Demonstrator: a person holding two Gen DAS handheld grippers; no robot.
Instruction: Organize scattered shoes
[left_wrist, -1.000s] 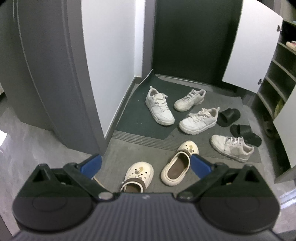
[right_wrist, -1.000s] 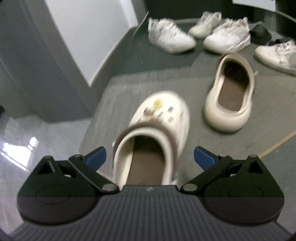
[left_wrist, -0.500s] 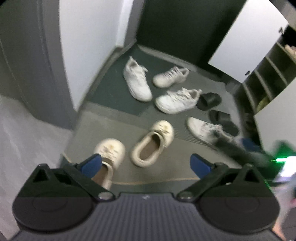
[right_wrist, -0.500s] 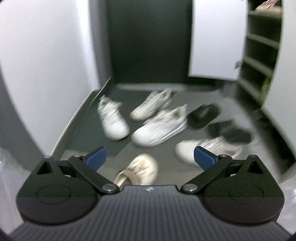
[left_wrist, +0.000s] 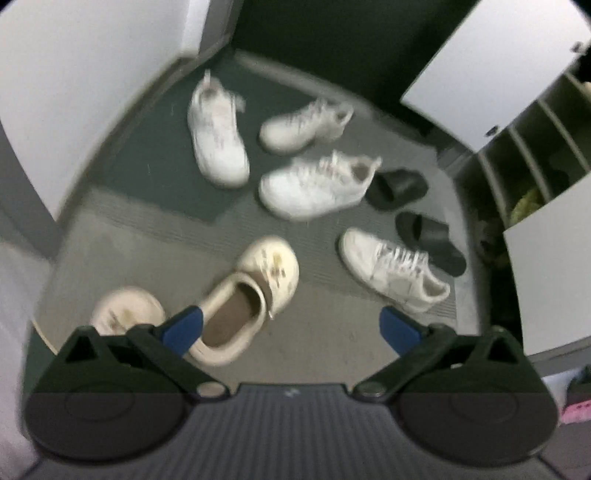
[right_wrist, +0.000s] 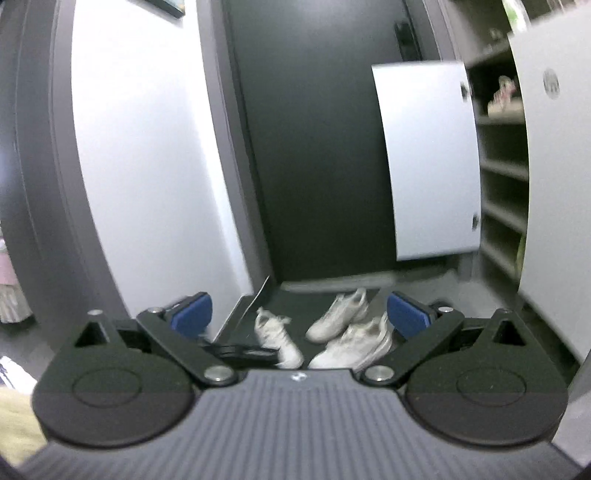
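Right claw (right_wrist: 298, 314) swung up off the clog (left_wrist: 248, 297), now aimed at the door; jaws apart, empty. Left claw (left_wrist: 291, 325) apart, tilted down over the floor (left_wrist: 332, 332). Every shoe scattered there, shelves (left_wrist: 532, 155) unfilled; probably nothing grasped yet.

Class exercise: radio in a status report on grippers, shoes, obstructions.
Left gripper and right gripper open, empty. Cream clogs nearest, unpaired. Open cabinet door nearby.
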